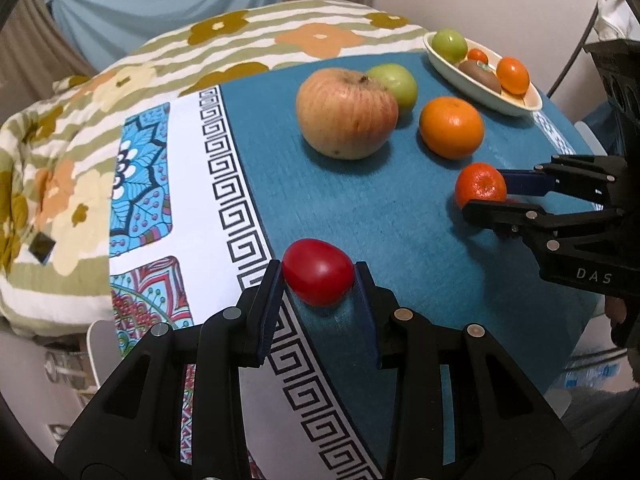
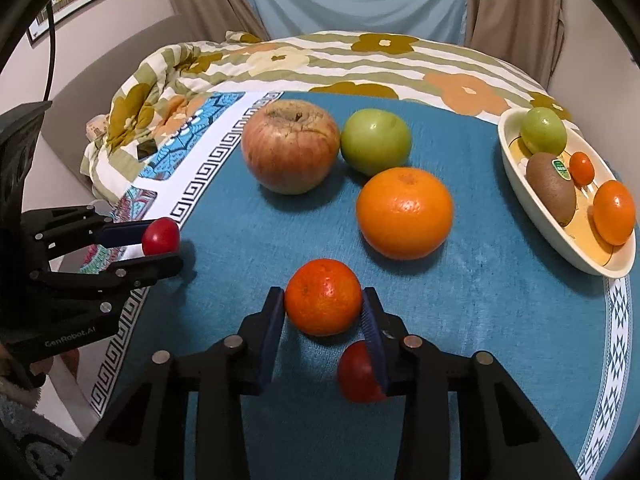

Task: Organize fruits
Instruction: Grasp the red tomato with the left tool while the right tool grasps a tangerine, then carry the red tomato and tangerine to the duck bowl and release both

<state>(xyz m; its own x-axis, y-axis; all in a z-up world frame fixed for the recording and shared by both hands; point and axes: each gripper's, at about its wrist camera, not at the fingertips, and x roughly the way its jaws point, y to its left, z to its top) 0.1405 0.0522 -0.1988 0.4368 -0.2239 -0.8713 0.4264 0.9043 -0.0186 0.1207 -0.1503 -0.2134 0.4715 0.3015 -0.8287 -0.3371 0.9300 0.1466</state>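
While gripped, red tomato (image 1: pixel 318 272) crosswise.

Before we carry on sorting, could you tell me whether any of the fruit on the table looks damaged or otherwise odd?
The large reddish apple at the far side of the teal tablecloth looks past its best: its skin is wrinkled and puckered around the stem. A second small red fruit lies partly hidden beside the right gripper. Nothing is spilled.

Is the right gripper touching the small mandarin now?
Touching: the right wrist view shows both pads of the right gripper pressed against the small mandarin.
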